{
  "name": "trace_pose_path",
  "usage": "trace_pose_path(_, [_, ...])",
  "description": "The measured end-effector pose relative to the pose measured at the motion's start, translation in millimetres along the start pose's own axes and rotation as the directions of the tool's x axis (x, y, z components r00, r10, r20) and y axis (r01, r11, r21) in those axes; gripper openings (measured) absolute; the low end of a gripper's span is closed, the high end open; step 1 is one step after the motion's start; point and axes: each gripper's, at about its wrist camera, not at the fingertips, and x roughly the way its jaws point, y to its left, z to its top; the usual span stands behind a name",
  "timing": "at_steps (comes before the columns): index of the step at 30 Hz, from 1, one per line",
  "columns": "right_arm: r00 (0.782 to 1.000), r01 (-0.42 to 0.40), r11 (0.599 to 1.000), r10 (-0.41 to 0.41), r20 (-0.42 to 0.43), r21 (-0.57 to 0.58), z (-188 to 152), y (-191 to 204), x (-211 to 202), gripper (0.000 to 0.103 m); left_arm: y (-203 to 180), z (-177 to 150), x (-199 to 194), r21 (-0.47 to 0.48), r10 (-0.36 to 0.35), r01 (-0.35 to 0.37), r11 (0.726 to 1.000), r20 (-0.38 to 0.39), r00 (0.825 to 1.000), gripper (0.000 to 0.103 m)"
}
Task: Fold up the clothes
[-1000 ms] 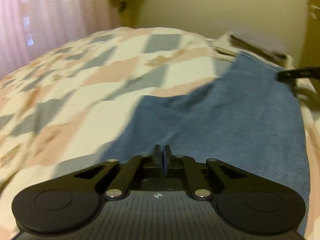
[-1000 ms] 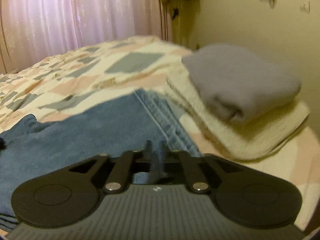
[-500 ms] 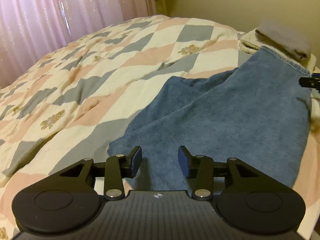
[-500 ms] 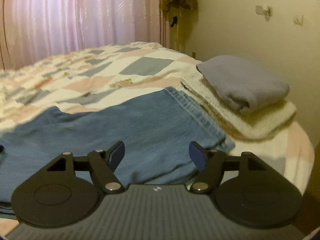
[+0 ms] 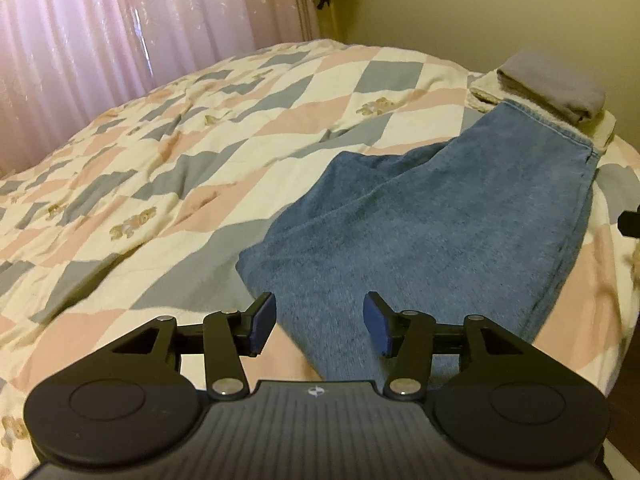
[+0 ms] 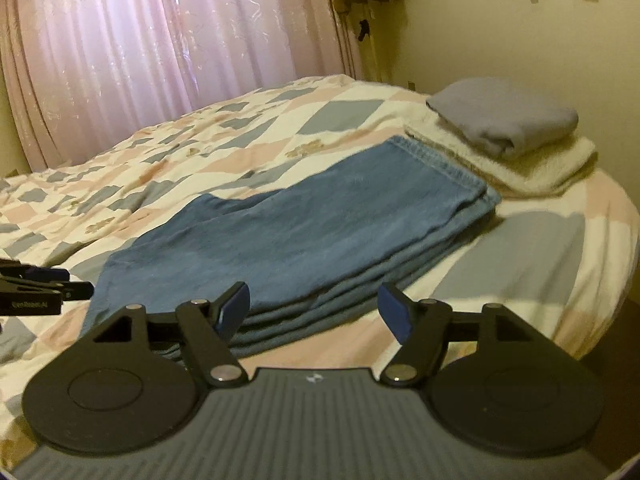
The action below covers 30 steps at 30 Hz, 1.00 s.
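Observation:
Blue jeans (image 5: 432,216) lie folded in several layers on the bed; the right wrist view (image 6: 304,232) shows their stacked edges. My left gripper (image 5: 320,326) is open and empty, just above the near end of the jeans. My right gripper (image 6: 314,312) is open and empty, a little back from the folded edge. The left gripper also shows at the left edge of the right wrist view (image 6: 60,284). Part of the right gripper shows at the right edge of the left wrist view (image 5: 631,224).
A folded grey garment (image 6: 508,124) lies on a folded cream garment (image 6: 536,164) just beyond the jeans, near the wall. A checked quilt (image 5: 200,140) covers the bed. Pink curtains (image 6: 180,40) hang behind. The bed's edge (image 6: 600,300) drops off at the right.
Both grippers were shut on the jeans a second ago. They have opened, let go and drawn back and up. The jeans now lie flat and folded.

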Motion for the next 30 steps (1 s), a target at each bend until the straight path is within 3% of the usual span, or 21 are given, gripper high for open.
trace_pose_path(4, [0.998,-0.054,0.998,0.054,-0.034,0.014,-8.9,5.7,1.4,0.061,9.1,-10.3,3.4,-0.055,-0.021,0.020,0.998,-0.010,1.000,0.054])
trace_pose_path(6, [0.993,-0.107,0.994,0.107,-0.043,-0.008,-10.4,14.8,5.4,0.039,15.1,-10.1,4.9,-0.073,-0.026,0.026,0.997,0.008,1.000,0.052])
trace_pose_path(11, [0.973,-0.231,0.969,0.229,-0.026,-0.092,-9.9,53.1,19.8,0.037,23.4,0.8,18.1,-0.078,-0.048,0.052,0.996,0.054,0.997,0.052])
trace_pose_path(16, [0.973,-0.231,0.952,0.223,-0.064,-0.199,-19.2,82.6,27.3,0.035,23.1,-7.4,52.8,-0.081,-0.052,0.050,0.995,-0.014,0.999,0.054])
trace_pose_path(20, [0.972,-0.233,0.930,0.215,-0.094,-0.284,-26.7,106.2,33.3,0.038,36.8,-16.8,50.6,-0.133,-0.064,0.061,0.989,-0.017,0.998,0.057])
trace_pose_path(23, [0.972,-0.233,0.909,0.206,-0.112,-0.346,-32.2,123.6,36.3,0.043,51.9,-21.7,42.5,-0.156,-0.041,0.039,0.987,-0.009,0.999,0.070])
trace_pose_path(25, [0.977,-0.214,0.891,0.194,-0.090,-0.400,-35.5,135.2,29.4,0.054,64.8,-23.2,43.3,-0.213,-0.078,0.073,0.974,-0.016,0.997,0.070])
trace_pose_path(28, [0.974,-0.222,0.852,0.213,-0.074,-0.475,-44.2,156.0,22.8,0.055,79.3,-22.7,51.4,-0.311,-0.157,0.142,0.940,-0.023,0.987,0.069])
trace_pose_path(30, [0.969,-0.242,0.828,0.236,-0.077,-0.506,-50.8,169.7,19.7,0.061,85.7,-22.3,60.7,-0.369,-0.220,0.199,0.908,-0.016,0.975,0.071])
